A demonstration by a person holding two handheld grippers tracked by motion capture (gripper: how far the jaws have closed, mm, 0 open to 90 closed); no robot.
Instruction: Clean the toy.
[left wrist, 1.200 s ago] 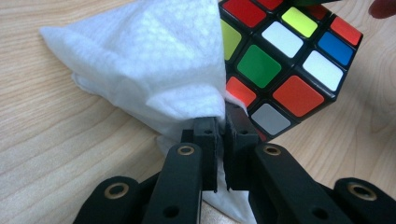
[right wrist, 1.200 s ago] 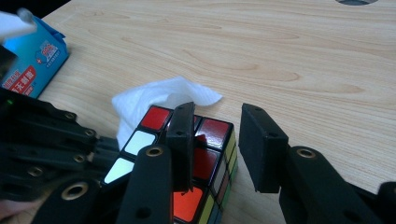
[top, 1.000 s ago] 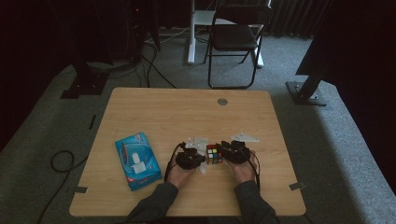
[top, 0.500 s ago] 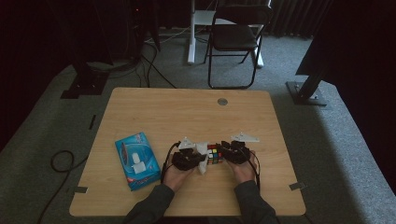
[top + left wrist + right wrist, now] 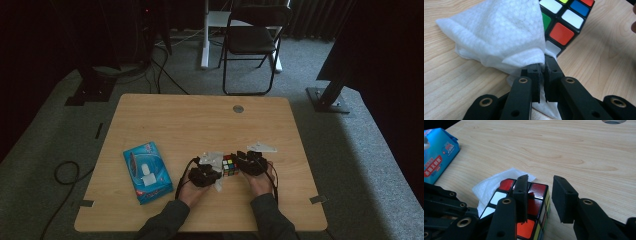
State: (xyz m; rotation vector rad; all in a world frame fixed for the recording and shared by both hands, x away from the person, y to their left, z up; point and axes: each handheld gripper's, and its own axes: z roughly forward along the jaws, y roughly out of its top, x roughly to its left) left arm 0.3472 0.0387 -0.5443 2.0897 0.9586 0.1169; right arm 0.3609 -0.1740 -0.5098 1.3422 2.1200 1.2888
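Observation:
A colour cube (image 5: 230, 165) sits on the wooden table (image 5: 200, 125) near its front edge, between my two grippers. My left gripper (image 5: 215, 173) is shut on a bunched white wipe (image 5: 499, 32); in the left gripper view its jaws (image 5: 542, 66) pinch the wipe's lower fold, and the wipe lies against the cube (image 5: 566, 25). My right gripper (image 5: 243, 163) comes in from the cube's right. In the right gripper view its jaws (image 5: 541, 180) stand apart: one lies over the cube's top (image 5: 537, 190), the other just off its side. The wipe (image 5: 489, 185) shows behind the cube.
A blue pack of wet wipes (image 5: 147, 172) lies at the table's front left (image 5: 437, 152). A round cable hole (image 5: 238, 108) sits at the table's far edge. A folding chair (image 5: 252, 40) and stand bases are on the floor beyond.
My left gripper has shifted slightly with the wipe beside the cube. The right gripper and the cube have stayed where they were.

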